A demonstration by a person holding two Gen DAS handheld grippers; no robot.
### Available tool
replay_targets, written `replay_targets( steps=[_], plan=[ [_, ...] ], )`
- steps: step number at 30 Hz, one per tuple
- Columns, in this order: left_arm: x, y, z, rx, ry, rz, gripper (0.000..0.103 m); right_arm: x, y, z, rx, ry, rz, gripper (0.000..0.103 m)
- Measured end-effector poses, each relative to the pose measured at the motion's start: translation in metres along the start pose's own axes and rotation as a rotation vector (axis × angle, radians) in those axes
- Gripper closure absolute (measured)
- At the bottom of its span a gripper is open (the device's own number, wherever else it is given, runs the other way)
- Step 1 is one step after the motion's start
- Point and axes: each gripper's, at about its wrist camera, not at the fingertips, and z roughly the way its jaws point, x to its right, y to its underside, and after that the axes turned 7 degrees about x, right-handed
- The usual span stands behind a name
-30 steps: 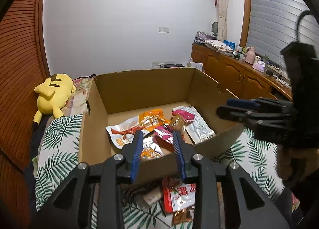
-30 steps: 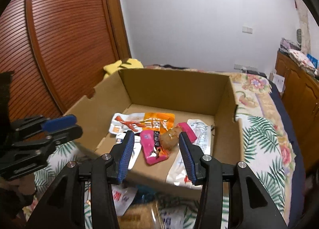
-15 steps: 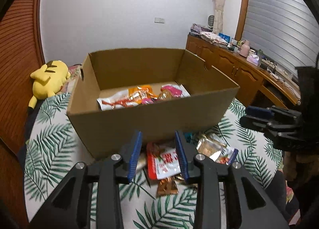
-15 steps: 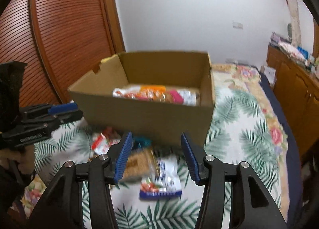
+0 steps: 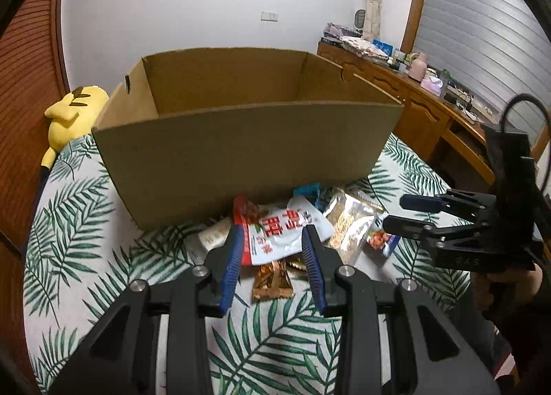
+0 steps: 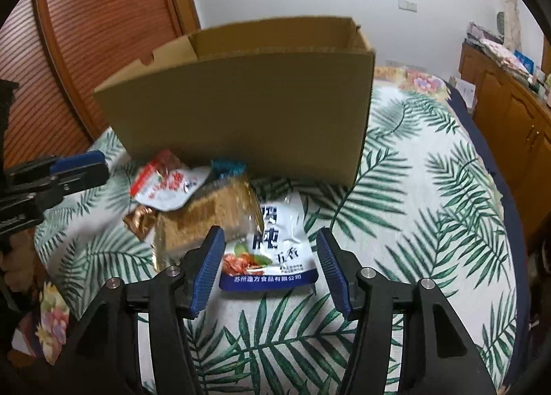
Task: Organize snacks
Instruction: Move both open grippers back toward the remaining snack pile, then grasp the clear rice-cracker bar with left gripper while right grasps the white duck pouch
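Hovering low, both claws gaped wide, empty: left gripper [image 5: 272,254] framed red-white packet [image 5: 282,235] at lower centre, right gripper [image 6: 270,266] framed blue-white packet [image 6: 272,250]; cardboard box [image 5: 241,147] behind, contents probably hidden.

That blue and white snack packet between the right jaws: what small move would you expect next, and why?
Probably the right gripper eases down and forward, then closes on the blue and white packet. Its jaws stand open on either side of the packet, holding nothing. The packet lies flat on the leaf-print cover, outside the cardboard box, partly under a clear cracker pack.
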Motion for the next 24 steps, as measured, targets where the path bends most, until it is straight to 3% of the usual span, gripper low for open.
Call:
replay_targets(
  steps=[13,24],
  plan=[
    [0.002,0.01,0.004,-0.027,0.005,-0.004,0.069,-0.002,0.006,0.032,-0.081,0.018,-0.054,0.04],
    [0.014,0.01,0.007,-0.033,0.028,0.014,0.069,-0.013,0.006,0.044,-0.096,0.038,-0.118,0.033]
  ],
)
